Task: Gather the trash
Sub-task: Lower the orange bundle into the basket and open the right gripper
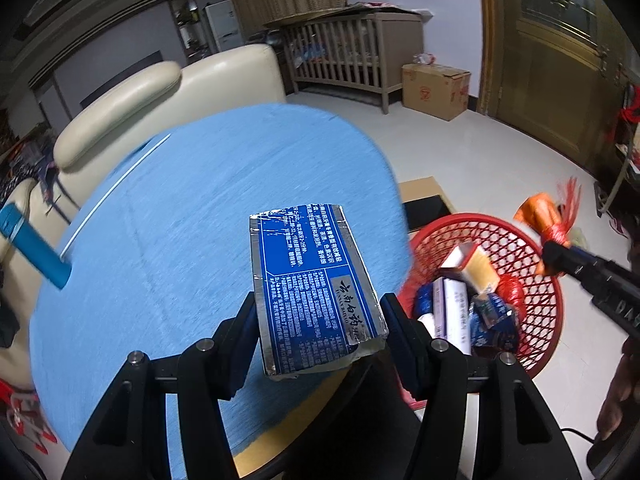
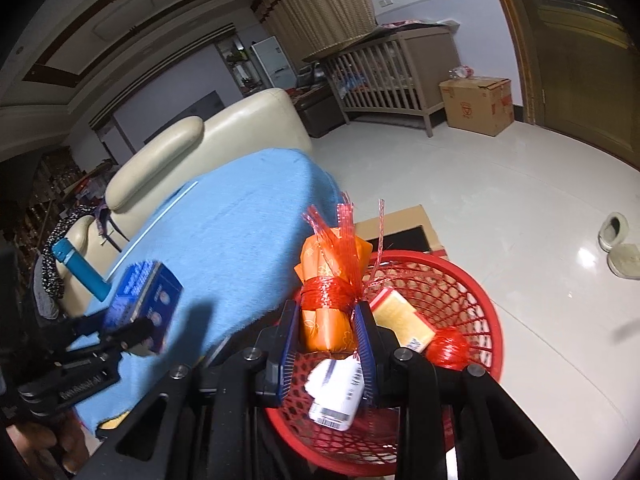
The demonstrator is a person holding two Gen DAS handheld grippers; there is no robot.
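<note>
My left gripper (image 1: 318, 320) is shut on a long blue and silver carton (image 1: 312, 280) and holds it above the blue tablecloth (image 1: 180, 208). The same carton (image 2: 144, 304) shows at the left of the right wrist view. My right gripper (image 2: 326, 340) is shut on an orange packet wrapped in red net (image 2: 330, 292), held over the red mesh basket (image 2: 472, 292). That packet (image 1: 548, 220) hangs over the basket (image 1: 540, 300) at the right of the left wrist view. Several boxes and wrappers lie in the basket.
A blue lighter (image 1: 32, 246) lies at the table's left edge, next to a cream sofa (image 1: 160, 96). A flat cardboard piece (image 2: 400, 228) lies on the floor behind the basket. A cot (image 1: 344, 52), a cardboard box (image 1: 436, 90) and slippers (image 2: 616, 240) stand farther off.
</note>
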